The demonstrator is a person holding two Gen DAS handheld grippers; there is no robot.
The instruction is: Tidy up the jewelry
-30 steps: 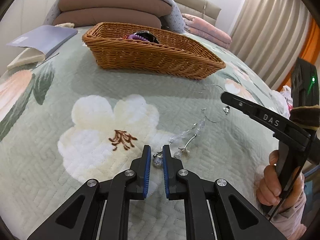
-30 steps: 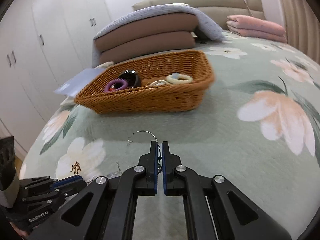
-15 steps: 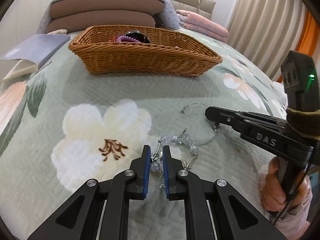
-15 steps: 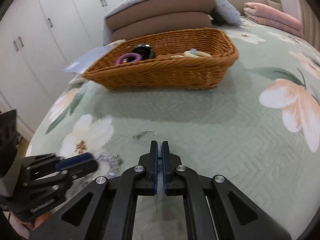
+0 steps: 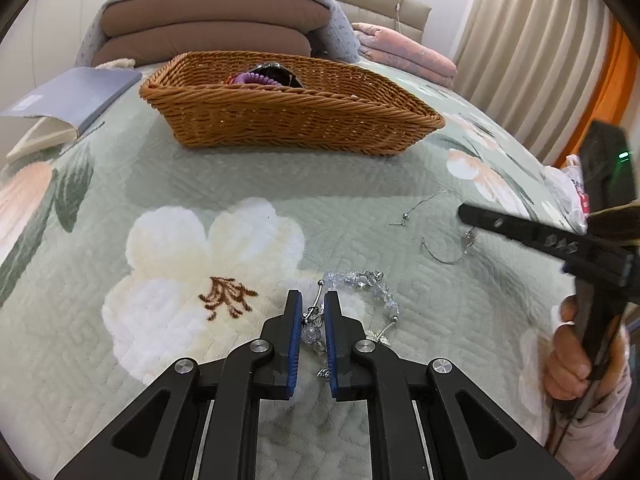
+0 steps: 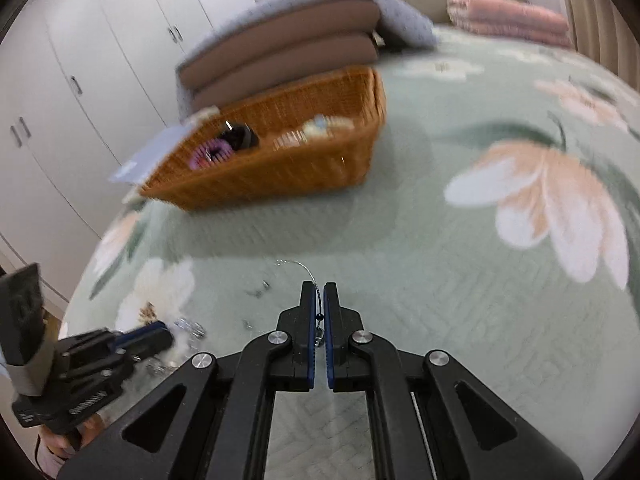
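Jewelry is being gathered from the bed (image 5: 168, 184), and the pick-up step is judged to be in hand. A beaded bracelet (image 5: 360, 284) lies on the near part of the quilt, one end clamped between the blue pads of the left tool (image 5: 308, 320), the rest trailing right. A thin silver chain (image 6: 304, 270) is pinched in the right tool (image 6: 319, 300), whose jaws are pressed together on it; part is draped on the quilt, well apart from the beads. Next, both pieces are probably to be lifted clear and carried to the wicker basket (image 5: 288, 120) at the far side, where a purple hair tie (image 5: 254, 79) is already kept. Snagging on the quilting should be avoided.
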